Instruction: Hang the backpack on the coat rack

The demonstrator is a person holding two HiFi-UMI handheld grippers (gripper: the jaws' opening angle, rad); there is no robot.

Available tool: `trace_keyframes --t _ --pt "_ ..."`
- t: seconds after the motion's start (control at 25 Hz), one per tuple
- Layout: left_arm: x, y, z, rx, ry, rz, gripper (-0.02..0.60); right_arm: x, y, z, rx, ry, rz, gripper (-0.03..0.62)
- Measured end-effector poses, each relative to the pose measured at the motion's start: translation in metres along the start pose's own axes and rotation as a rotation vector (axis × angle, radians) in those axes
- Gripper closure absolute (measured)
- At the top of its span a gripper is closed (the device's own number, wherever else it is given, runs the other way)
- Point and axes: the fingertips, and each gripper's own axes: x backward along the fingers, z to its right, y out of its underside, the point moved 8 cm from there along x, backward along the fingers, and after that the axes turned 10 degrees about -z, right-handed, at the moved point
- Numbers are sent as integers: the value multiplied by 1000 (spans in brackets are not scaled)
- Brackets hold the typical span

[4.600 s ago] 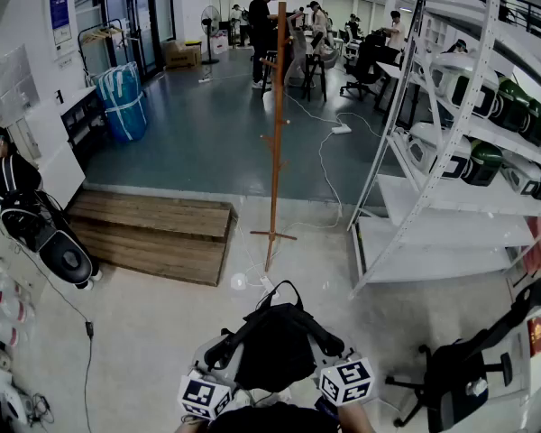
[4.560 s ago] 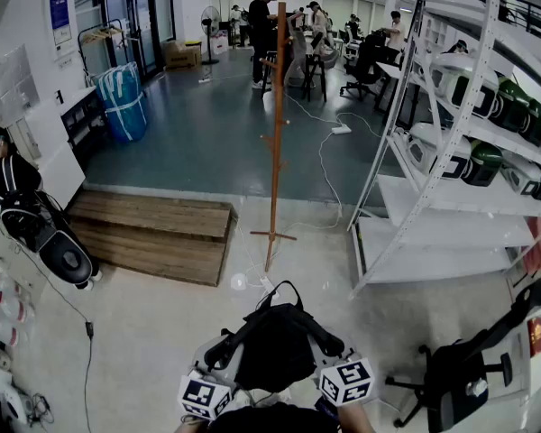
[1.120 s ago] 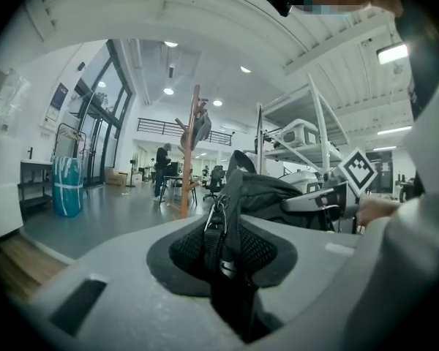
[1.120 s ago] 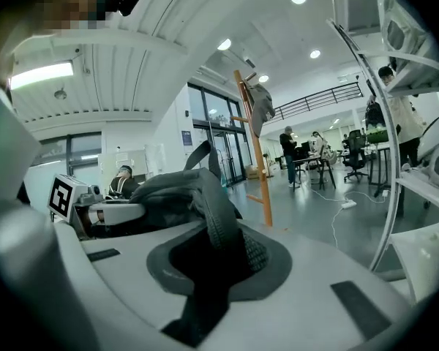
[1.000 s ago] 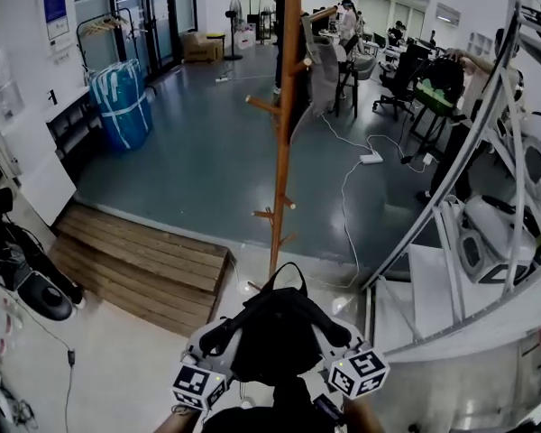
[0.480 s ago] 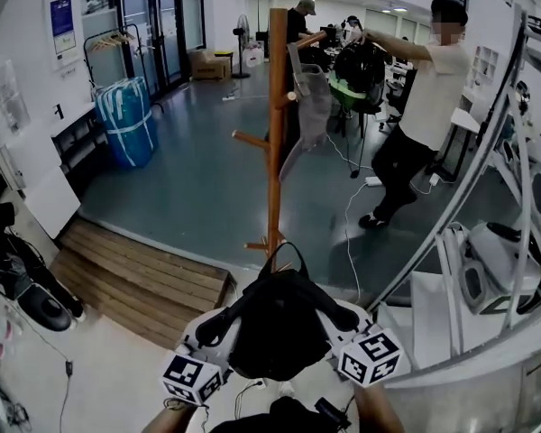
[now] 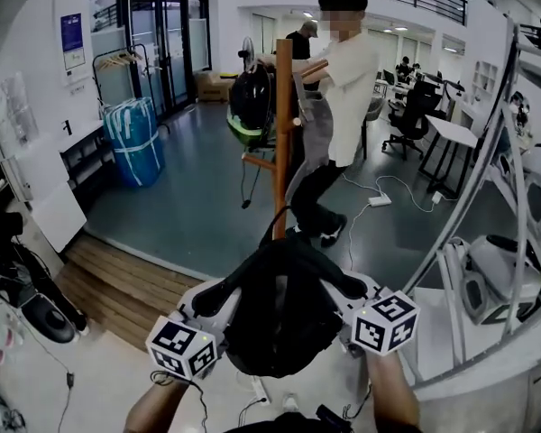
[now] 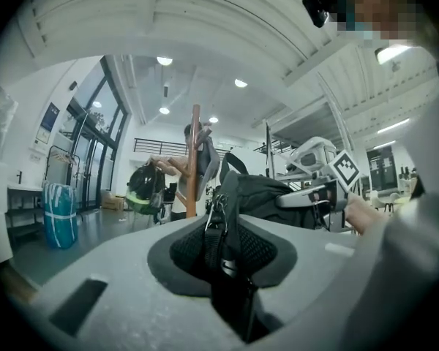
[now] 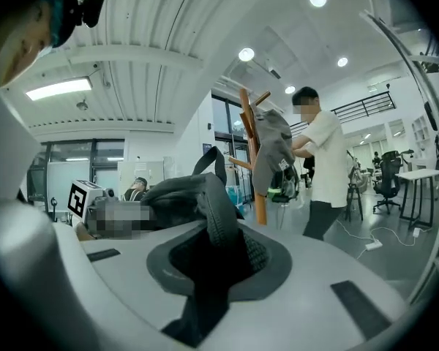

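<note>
A black backpack (image 7: pixel 284 309) hangs between my two grippers, low in the head view. My left gripper (image 7: pixel 218 298) is shut on its left shoulder strap (image 8: pixel 223 240). On the other side my right gripper (image 7: pixel 347 287) is shut on the right strap (image 9: pixel 221 229). The bag's top loop points at the wooden coat rack (image 7: pixel 281 142), which stands just beyond it. A grey garment (image 7: pixel 314 124) hangs on the rack. A person in a white shirt (image 7: pixel 347 88) stands at the rack and holds a black and green bag (image 7: pixel 251 102) against it.
White metal shelving (image 7: pixel 487 242) rises at the right. A wooden platform (image 7: pixel 117 282) and a dark golf bag (image 7: pixel 22 282) lie at the left. A blue wrapped bundle (image 7: pixel 133 138) stands farther back. Cables (image 7: pixel 388 188) trail on the grey floor, and desks with chairs fill the back right.
Both grippers have risen with the backpack and come nearer the rack. The person in the white shirt has stepped up to the rack with the black and green bag.
</note>
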Motion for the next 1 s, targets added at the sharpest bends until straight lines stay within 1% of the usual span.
trace_keyframes --t 0.32,0.48,0.72,1.0 --pt "2 -58 -15 -58 17 65 492 -1 -57 3 19 -10 43 540" --pt "-1 -81 -24 -61 18 86 494 -4 -82 6 30 -13 54 540" --pt "-14 -106 -34 -60 22 125 494 -8 -111 16 56 -2 81 540" --pt "-27 -124 -35 -67 18 163 494 -7 -131 29 80 -1 97 540"
